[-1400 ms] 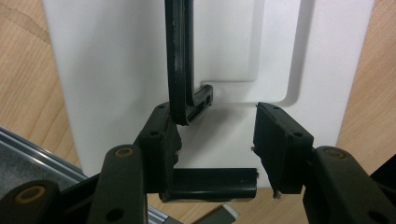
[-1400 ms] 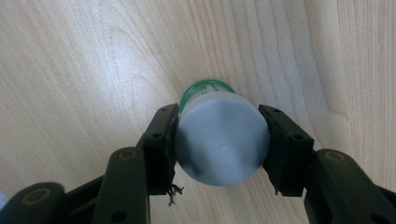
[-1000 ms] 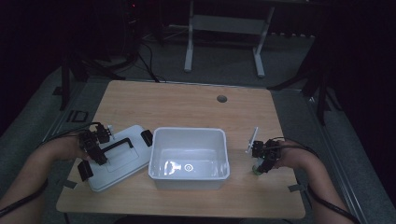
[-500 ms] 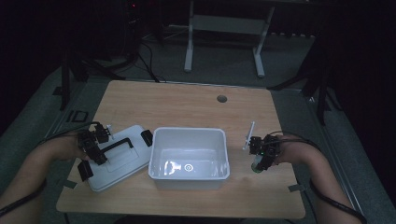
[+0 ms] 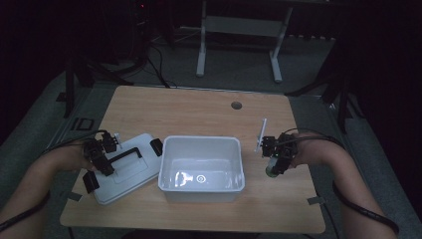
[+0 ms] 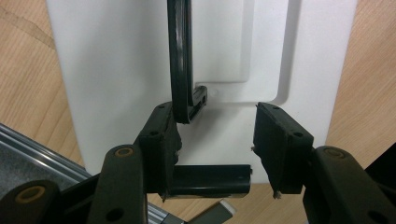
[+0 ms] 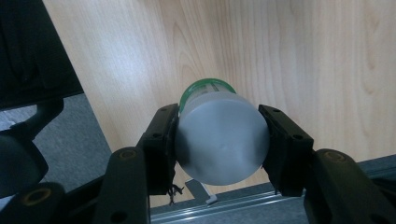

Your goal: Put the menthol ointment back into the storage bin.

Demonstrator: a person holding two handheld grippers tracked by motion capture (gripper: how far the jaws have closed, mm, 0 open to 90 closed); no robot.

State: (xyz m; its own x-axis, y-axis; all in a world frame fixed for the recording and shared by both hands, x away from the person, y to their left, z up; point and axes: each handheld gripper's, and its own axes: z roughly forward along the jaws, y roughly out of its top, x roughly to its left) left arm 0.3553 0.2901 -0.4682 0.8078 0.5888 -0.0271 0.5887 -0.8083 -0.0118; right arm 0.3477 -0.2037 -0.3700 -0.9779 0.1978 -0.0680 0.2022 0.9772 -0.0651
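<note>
Bottle (image 7: pixel 219 140) gripped and off the table: my right gripper (image 5: pixel 275 162) has its two jaws pressed flat against the sides of the grey-bodied container, the green cap end pointing down toward the wooden tabletop (image 5: pixel 199 109). From the right gripper view I'm looking at its round base, squeezed snugly between the pads (image 7: pixel 161 140), so it hangs there without slipping. In the high view it sits just to the right of the white bin (image 5: pixel 201 172), clear of the rim, which I judge puts it in place for a short carry over the wall and into the bin.

My left gripper (image 5: pixel 99 159) rests on the white lid (image 5: pixel 132 169), which lies flat on the table beside the bin's left wall, out of the way so the opening is free. Its jaws stand partly apart, straddling the corner of the black handle (image 6: pixel 182 60); one pad touches the handle's bent end, the other stands off it, so I'm not clamping anything there. I judge that hand is parked over the handle so the lid can be picked up once the bottle is inside.

The bin itself looks empty, with only a reflection on its floor.
</note>
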